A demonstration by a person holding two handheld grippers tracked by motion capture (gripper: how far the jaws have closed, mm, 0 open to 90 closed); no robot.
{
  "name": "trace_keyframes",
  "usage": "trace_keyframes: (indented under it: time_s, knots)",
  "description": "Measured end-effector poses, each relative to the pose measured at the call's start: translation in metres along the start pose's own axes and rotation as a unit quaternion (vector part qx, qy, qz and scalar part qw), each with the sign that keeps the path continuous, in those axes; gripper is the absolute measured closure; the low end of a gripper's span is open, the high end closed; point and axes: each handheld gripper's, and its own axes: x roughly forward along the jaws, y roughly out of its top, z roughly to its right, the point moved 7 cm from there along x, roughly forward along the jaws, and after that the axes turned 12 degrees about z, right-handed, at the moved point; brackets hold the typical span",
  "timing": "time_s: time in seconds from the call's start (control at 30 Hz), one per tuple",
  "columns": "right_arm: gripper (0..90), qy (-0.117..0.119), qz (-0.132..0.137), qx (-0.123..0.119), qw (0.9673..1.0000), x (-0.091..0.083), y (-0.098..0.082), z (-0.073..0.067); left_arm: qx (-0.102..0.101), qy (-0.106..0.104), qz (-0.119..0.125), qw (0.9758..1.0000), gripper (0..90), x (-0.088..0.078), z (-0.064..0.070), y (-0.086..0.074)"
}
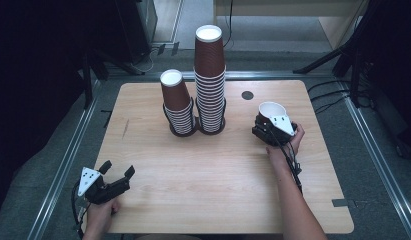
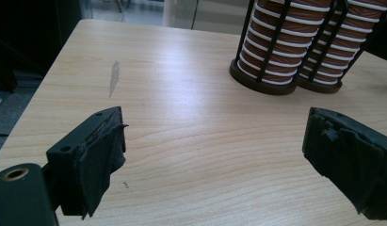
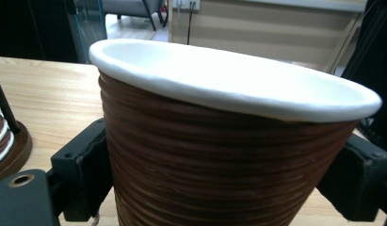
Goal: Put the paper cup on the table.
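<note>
From the high view, a brown paper cup (image 1: 271, 111) with a white rim is seen clamped upright in the right gripper (image 1: 267, 131), near the right edge of the wooden surface (image 1: 213, 170), about midway along that edge. The right hand (image 1: 288, 142) is wrapped around the gripper's body just behind it. Toward the far edge, left of centre, two stacks of cups are stood in a black wire holder (image 1: 193, 127): a short stack (image 1: 177, 102) on the left and a tall stack (image 1: 210, 80) touching it on the right. A small dark round disc (image 1: 247, 95) is set into the surface near the far edge, right of the tall stack. The left gripper (image 1: 117, 170) is held at the near left corner, its fingers spread wide with nothing between them, the left hand (image 1: 100, 212) gripping it from below. In the left gripper view, the two black fingers (image 2: 94, 155) are seen standing well apart over bare wood; the bases of both stacks in their holder are caught at the top right, and a faint grey smear (image 2: 114, 77) is marked on the wood toward the left edge. In the right gripper view, the ribbed brown wall of the cup is seen close up, and a black finger (image 3: 85, 165) is pressed against each side of it; the white rim is tilted slightly, and the foot of the holder is glimpsed at the left.
</note>
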Motion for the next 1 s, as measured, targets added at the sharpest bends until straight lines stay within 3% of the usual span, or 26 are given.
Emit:
trace_keyframes:
  time_s: [0.1,0.27,0.47,0.7,1.0]
  knots:
    - [9.5,-0.004,-0.008,-0.004,1.0000,0.003,-0.005,-0.001,-0.001,-0.001,-0.001,1.0000,6.7,0.000,0.000,0.000]
    - [8.3,-0.008,-0.010,0.011,0.9999,0.004,-0.006,0.000,-0.002,-0.001,-0.002,1.0000,6.7,0.001,0.000,0.000]
    - [0.0,0.005,-0.032,0.016,0.9993,-0.001,-0.011,-0.004,-0.004,-0.001,-0.002,1.0000,6.7,0.001,0.000,0.000]
    - [0.0,0.020,-0.011,0.037,0.9990,-0.009,0.000,-0.007,-0.005,-0.002,0.000,1.0000,6.7,0.000,-0.001,0.000]
    - [0.0,0.030,-0.010,0.063,0.9975,-0.021,0.008,-0.003,-0.008,-0.001,0.001,1.0000,6.7,-0.001,-0.001,0.000]
